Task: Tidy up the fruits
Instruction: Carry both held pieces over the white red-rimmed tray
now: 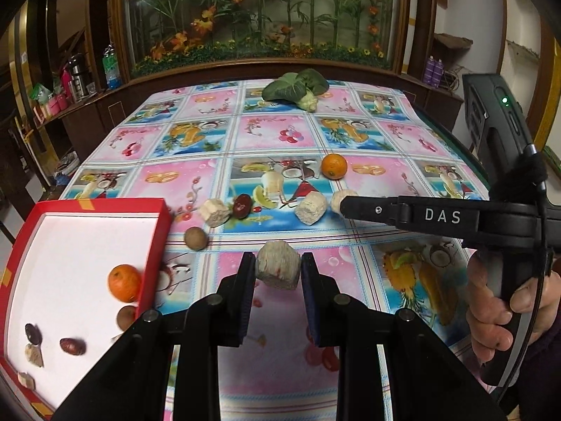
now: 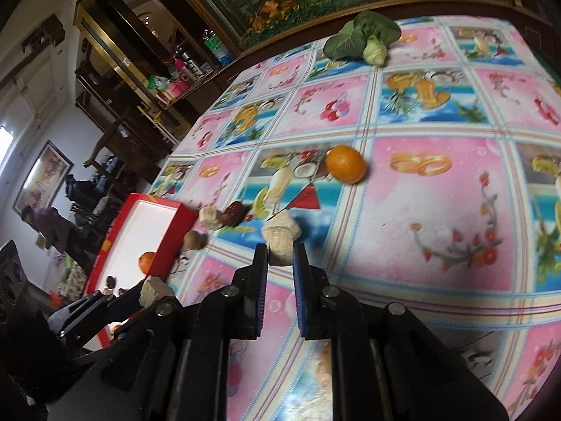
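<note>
Fruits: round orange (image 1: 334,166), dark red date (image 1: 241,206), brown longan (image 1: 195,239) loose on fruit-print tablecloth (image 1: 378,252)
Red cardboard tray (image 1: 154,245): holds another orange, dates, pale chunks
Left gripper (image 1: 278,273): fingers clamp beige fibrous chunk (image 1: 278,269)
Right gripper (image 2: 280,254): fingers narrow, pinching tan chunk (image 2: 279,245)

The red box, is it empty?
No, the red box already holds an orange, a dark red date and a few other small pieces on its white floor.
</note>
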Available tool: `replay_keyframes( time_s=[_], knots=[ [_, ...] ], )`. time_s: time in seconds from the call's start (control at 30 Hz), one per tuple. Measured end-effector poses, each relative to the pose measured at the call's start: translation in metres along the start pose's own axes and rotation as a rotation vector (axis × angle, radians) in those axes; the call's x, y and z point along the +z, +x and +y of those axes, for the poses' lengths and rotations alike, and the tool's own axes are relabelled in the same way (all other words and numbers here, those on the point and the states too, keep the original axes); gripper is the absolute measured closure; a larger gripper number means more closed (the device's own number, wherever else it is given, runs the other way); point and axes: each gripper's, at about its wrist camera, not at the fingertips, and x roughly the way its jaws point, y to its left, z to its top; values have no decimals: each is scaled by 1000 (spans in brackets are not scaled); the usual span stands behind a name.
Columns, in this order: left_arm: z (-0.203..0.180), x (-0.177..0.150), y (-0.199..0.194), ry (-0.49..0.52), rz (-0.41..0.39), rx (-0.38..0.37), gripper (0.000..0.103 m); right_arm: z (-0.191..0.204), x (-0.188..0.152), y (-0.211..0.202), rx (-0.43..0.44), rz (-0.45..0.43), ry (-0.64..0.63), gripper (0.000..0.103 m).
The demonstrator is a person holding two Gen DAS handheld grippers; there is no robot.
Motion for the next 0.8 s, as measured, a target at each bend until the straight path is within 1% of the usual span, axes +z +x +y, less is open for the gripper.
replay_keyframes(
  time_s=[0.23, 0.4, 0.47, 0.6, 0.8],
  knots=[
    [14, -5, -12, -38, -17, -5, 78, 2, -2, 3, 71, 25, 55, 87],
    [28, -7, -21, -72, -37, -4, 78, 6, -2, 7, 148, 37, 104, 87],
    [35, -7, -24, -84, -49, 1, 78, 12, -3, 10, 166, 35, 114, 87],
    [50, -8, -32, -114, -67, 7, 78, 22, -3, 19, 231, 43, 162, 87],
    [80, -14, -42, -171, -93, 51, 78, 51, -6, 34, 277, 43, 151, 87]
  ],
)
